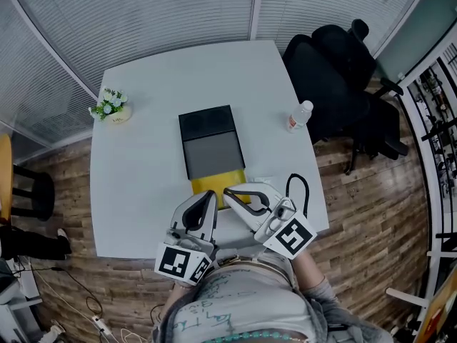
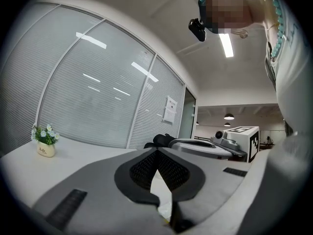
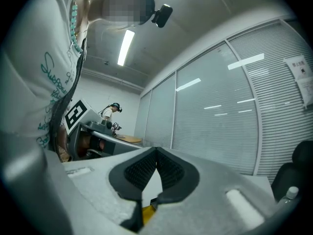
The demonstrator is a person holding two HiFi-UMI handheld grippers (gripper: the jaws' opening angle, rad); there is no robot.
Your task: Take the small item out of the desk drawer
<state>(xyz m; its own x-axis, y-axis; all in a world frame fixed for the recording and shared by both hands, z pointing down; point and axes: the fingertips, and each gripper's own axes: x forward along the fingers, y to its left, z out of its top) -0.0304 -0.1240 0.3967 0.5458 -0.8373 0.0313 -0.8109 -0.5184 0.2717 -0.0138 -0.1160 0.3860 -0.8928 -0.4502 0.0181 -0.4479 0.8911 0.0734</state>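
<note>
Drawer unit [image 1: 211, 143], a flat dark-grey box on the white table [image 1: 143, 163], shows a yellow part [image 1: 214, 183] at its near end; the small item cannot be made out. Just near of it, the left gripper [image 1: 209, 196] and right gripper [image 1: 228, 191] point far, jaws closed and empty.

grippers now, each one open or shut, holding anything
Left gripper: shut, nothing between its jaws.
Right gripper: shut, nothing between its jaws.

Yellow part [image 1: 211, 183], perhaps a drawer, half hidden, contents unseen, stool [image 1: 32, 191] cut off.
</note>
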